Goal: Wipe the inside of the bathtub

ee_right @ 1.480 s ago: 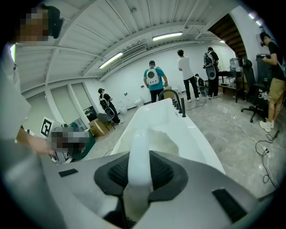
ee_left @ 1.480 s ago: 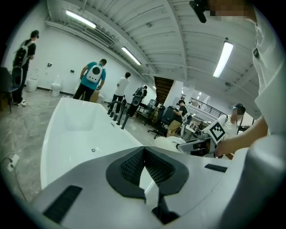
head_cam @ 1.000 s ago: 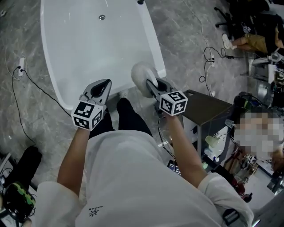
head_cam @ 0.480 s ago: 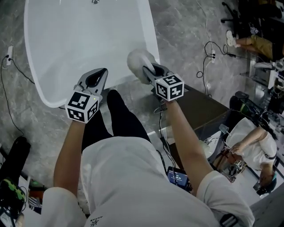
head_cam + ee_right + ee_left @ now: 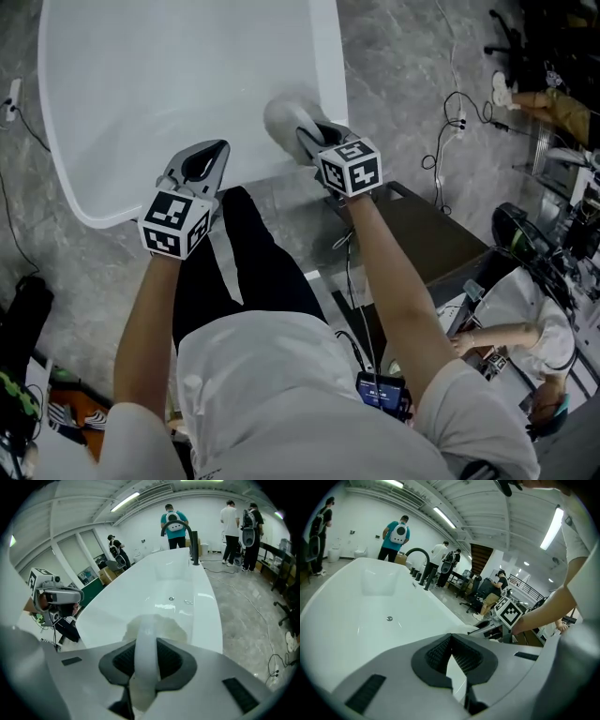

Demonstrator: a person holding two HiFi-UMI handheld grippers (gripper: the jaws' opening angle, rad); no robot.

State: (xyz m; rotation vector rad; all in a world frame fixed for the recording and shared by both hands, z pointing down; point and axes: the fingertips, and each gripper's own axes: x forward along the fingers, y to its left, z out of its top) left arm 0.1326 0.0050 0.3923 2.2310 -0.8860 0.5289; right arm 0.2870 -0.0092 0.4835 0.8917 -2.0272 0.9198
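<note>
Right gripper (image 5: 311,142) is clamped on the strap of a pale grey, rounded wiping pad (image 5: 285,120); its own view shows the jaws squeezing that strap (image 5: 145,660), with the pad's body (image 5: 157,629) bulging just beyond them. Left gripper (image 5: 208,161) has its jaws together on nothing (image 5: 451,654) and hangs by the near rim.

Over the last second the pad has come in from beside the tub's near right corner and now sits over the inner edge of the white glossy oval bathtub (image 5: 86,202). Whether it touches the surface cannot be told. I judge that the approach is nearly finished and wiping has not really begun.

The tub's long axis runs straight away from the person, from the rounded near end (image 5: 208,609) past the small round metal drain (image 5: 171,598) to the black curved tap (image 5: 193,545) at the far end.
</note>
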